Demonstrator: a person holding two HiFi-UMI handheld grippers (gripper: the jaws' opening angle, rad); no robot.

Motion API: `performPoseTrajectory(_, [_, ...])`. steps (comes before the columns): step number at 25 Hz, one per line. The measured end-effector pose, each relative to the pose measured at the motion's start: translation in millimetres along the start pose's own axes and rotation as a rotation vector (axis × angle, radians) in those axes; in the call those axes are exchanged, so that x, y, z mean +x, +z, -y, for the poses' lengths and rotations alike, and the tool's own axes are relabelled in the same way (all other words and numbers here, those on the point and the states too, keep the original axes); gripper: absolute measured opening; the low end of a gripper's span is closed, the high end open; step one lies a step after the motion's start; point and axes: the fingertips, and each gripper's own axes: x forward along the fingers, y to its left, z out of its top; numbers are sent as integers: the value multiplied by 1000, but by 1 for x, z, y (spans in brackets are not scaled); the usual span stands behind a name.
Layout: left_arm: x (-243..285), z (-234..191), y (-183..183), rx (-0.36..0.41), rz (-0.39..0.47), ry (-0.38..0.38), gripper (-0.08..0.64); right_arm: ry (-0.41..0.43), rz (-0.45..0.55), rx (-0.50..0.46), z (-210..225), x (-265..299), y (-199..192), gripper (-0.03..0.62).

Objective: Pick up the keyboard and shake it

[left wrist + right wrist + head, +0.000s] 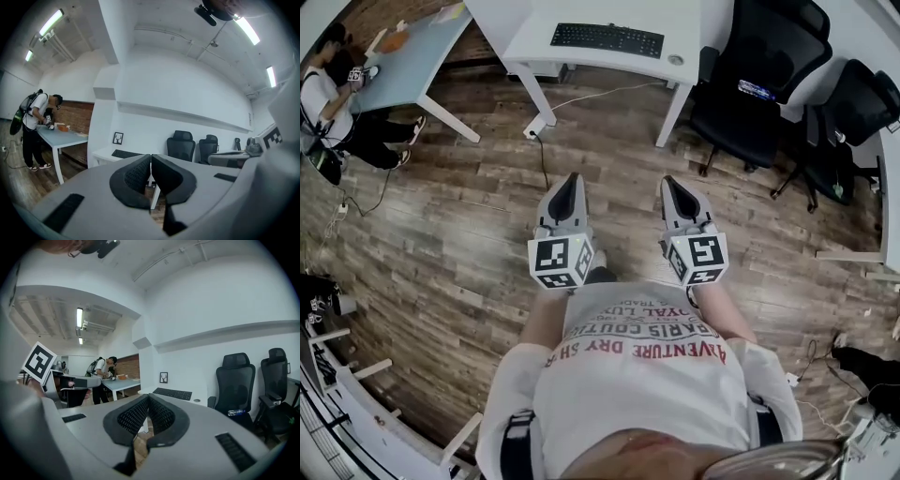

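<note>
A black keyboard [607, 39] lies on a white desk [581, 52] at the top of the head view, well ahead of both grippers. It shows small in the left gripper view as the keyboard [125, 153] and in the right gripper view as the keyboard [172, 393]. My left gripper [570, 180] and right gripper [672, 184] are held side by side over the wooden floor, some way short of the desk. Both are shut with nothing between the jaws. The pads meet at the left gripper's tips [150, 157] and at the right gripper's tips [148, 396].
Two black office chairs [759, 80] stand right of the white desk. A light-blue table [412, 56] with a person [333, 103] beside it is at the upper left. A cable and power strip [534, 127] lie on the floor by the desk leg. White furniture frames edge the lower left.
</note>
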Motion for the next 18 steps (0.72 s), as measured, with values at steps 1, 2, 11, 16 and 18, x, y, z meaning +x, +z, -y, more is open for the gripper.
performPoseTrajectory(1, [9, -17, 4, 0, -1, -6, 28, -7, 1, 2, -5, 17, 3, 25])
performPoseTrajectory(2, [18, -33, 8, -1, -1, -11, 28, -13, 2, 4, -10, 34, 6, 25])
performPoseTrajectory(11, [77, -139, 23, -23, -7, -5, 28, -42, -54, 64, -32, 143, 7, 25])
performPoseTrajectory(16, [111, -160, 10, -43, -38, 10, 28, -48, -66, 55, -11, 186, 2, 25])
performPoseTrajectory(18, [129, -166, 9, -42, -41, 26, 28, -41, -62, 60, 2, 205, 1, 25])
